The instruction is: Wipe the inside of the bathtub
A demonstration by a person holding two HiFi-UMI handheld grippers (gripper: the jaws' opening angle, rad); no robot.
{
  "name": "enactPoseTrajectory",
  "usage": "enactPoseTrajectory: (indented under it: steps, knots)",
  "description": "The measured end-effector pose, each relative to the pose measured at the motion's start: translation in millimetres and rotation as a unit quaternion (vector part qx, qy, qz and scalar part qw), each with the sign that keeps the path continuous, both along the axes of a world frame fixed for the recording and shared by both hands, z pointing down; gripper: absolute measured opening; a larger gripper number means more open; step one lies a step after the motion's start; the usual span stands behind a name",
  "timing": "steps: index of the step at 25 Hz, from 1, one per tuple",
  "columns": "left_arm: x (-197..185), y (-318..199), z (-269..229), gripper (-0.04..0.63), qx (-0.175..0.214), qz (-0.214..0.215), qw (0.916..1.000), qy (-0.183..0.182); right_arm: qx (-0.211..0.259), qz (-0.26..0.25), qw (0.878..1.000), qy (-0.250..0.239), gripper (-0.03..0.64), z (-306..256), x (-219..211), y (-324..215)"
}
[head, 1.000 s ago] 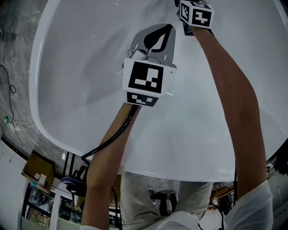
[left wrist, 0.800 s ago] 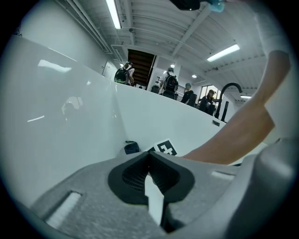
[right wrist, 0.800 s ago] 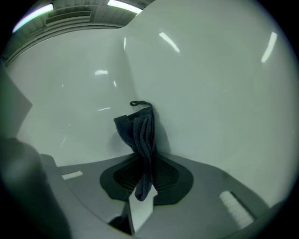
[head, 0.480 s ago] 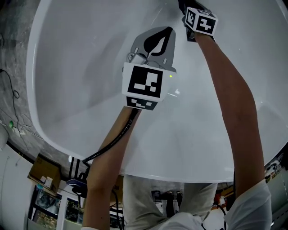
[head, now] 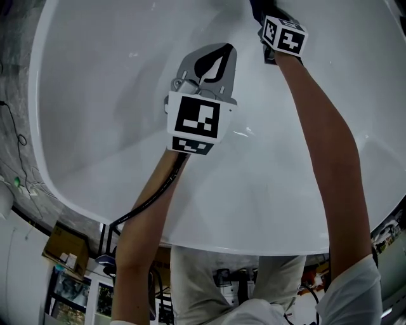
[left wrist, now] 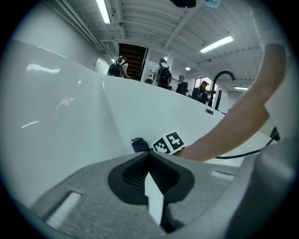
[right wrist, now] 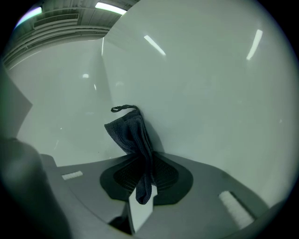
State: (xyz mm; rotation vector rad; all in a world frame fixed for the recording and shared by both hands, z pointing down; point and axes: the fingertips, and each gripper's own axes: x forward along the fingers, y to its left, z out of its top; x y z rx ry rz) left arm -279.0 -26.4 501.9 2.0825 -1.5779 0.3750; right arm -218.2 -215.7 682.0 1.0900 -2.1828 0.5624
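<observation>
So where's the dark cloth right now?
In the right gripper view, the dark cloth is pinched in the right gripper's jaws, against the white bathtub wall.

This looks like a large workshop or lab hall, not a home bathroom: strip lights [left wrist: 103, 10] on a bare ceiling [left wrist: 154, 23], and people [left wrist: 163, 74] standing beyond the bathtub [left wrist: 140, 107]. A cardboard box [head: 60, 244] and loose cables [head: 21, 143] lie beside it.

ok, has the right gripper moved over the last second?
Yes, slightly. In the head view the right gripper has come back from the picture's top edge toward the bathtub's near rim, towards the person. It is shut on the dark cloth.
</observation>
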Motion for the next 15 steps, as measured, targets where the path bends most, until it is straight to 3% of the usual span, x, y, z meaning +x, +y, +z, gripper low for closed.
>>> enactPoseTrajectory:
  steps: [8,15]
  knots:
    - [35,-14,-12,0.0,0.012,0.001,0.9998,0.016,-0.012,0.037,0.999,0.007,0.055,-6,56,7]
    - [78,-17,-18,0.0,0.015,0.03,0.9992,0.022,-0.019,0.064,0.998,0.009,0.055,-7,99,8]
